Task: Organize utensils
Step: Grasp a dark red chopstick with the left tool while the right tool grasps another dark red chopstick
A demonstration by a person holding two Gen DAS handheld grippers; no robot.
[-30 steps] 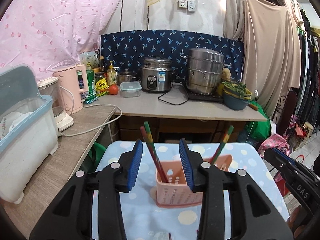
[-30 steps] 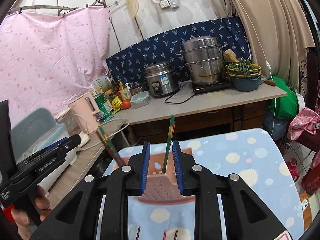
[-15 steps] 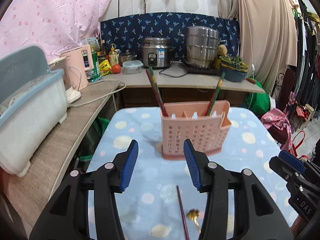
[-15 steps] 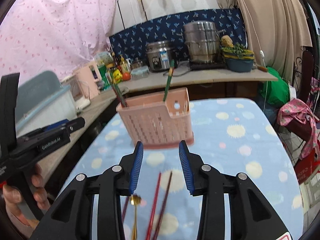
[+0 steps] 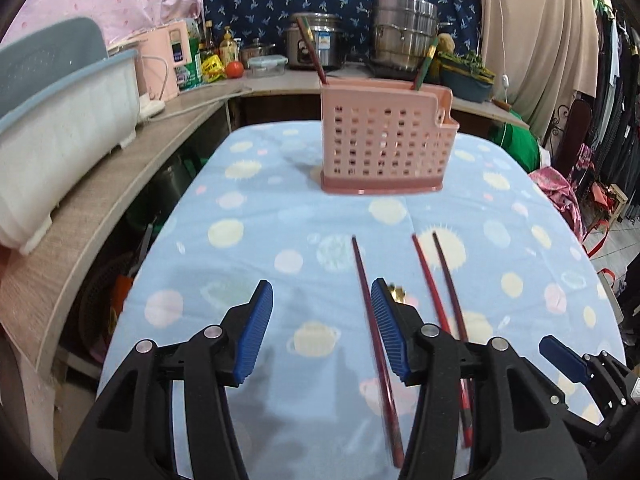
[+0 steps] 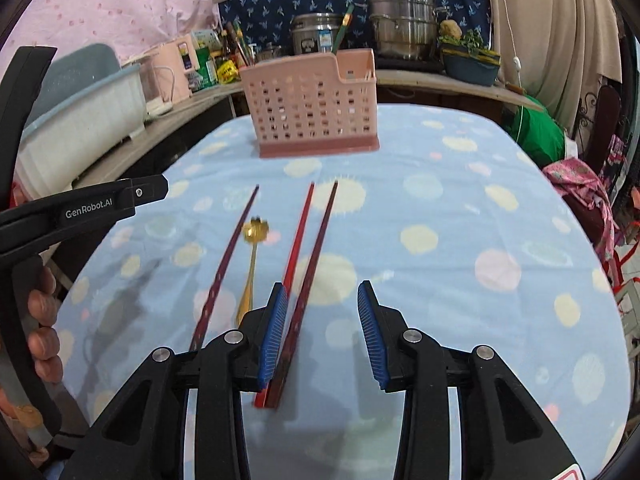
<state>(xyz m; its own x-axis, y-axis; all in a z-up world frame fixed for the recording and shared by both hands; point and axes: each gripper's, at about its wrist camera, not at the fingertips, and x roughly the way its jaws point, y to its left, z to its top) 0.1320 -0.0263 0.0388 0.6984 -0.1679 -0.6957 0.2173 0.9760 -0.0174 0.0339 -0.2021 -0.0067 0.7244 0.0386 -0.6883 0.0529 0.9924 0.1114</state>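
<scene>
A pink slotted utensil basket (image 5: 384, 148) (image 6: 316, 112) stands upright at the far end of the blue dotted tablecloth (image 5: 248, 272), with chopsticks (image 5: 310, 50) sticking out of it. Three red chopsticks (image 6: 236, 248) (image 6: 300, 232) (image 6: 320, 232) and a gold spoon (image 6: 252, 256) lie loose on the cloth. My left gripper (image 5: 320, 284) hovers low over the cloth. Its jaws are opening and grip nothing, and one chopstick (image 5: 360, 272) lies just under its right pad. My right gripper (image 6: 322, 286) is open above the right-hand pair, with one chopstick beside its left pad.
A white and blue dish rack (image 5: 60, 120) sits on the wooden counter (image 5: 80, 216) along the left. A rice cooker (image 5: 320, 40), a steel steamer (image 5: 404, 28) and bottles stand on the back counter. The table drops off at left and right. A hand (image 6: 40, 320) holds the left gripper.
Both grippers have pulled back from the basket and sunk toward the cloth, bringing the loose chopsticks and spoon into view. Both pairs of jaws stand wider than before.
</scene>
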